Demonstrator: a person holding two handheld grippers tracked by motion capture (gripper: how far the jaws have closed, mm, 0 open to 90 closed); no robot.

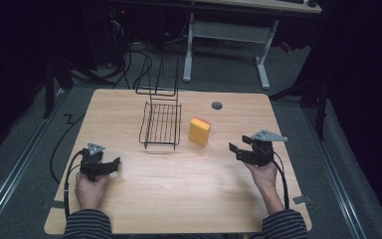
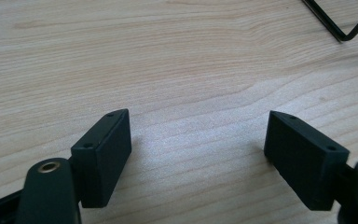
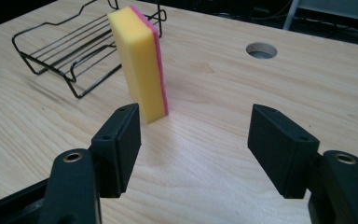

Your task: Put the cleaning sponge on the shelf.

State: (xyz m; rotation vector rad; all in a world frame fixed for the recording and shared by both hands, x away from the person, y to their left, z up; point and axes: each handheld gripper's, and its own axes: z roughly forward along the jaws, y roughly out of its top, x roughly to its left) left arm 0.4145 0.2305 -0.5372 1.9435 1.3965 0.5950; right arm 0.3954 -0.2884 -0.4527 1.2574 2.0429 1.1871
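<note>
Right gripper view: the right gripper point(image 3: 193, 137), jaws spread and empty, faces the sponge point(image 3: 140, 60) standing on edge just ahead, leftward. The left gripper point(image 1: 98, 165), also spread, sits farther from it.

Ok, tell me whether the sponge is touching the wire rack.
Apart. The high view shows bare table between the sponge and the wire rack.
</note>
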